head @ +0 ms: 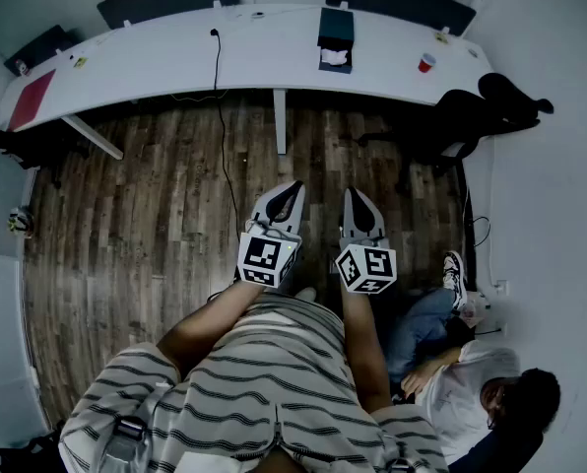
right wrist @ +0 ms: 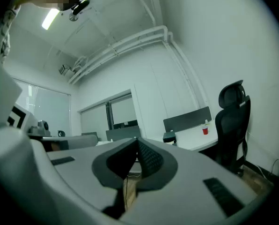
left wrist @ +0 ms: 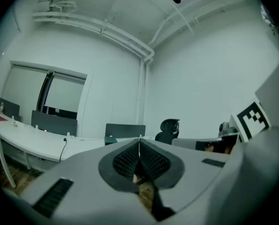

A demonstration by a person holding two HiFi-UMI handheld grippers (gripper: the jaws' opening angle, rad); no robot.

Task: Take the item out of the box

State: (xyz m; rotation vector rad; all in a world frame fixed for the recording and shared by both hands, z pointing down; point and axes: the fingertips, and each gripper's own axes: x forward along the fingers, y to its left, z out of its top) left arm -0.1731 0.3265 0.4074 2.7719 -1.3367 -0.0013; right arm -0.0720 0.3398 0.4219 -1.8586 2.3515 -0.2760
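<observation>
We read no writing beyond the black-and-white square markers on the gripper cubes. Both forearms reach forward from a striped shirt (head: pixel 264 382). They hold the left gripper (head: pixel 287 197) and right gripper (head: pixel 358 205) side by side over the wooden floor (head: pixel 146 215), pointed at the white bench (head: pixel 175 57). In each gripper view the jaws are pressed together with nothing between them. The dark box (head: pixel 335 26) stands on the bench, well apart from both grippers. A white item (head: pixel 335 58) shows at its near end, but we cannot tell if it is inside. Only the head view shows a person (head: pixel 466 382) seated on the floor. The right gripper view shows the red cup (right wrist: pixel 204 131) beside a black chair (right wrist: pixel 233 125).
</observation>
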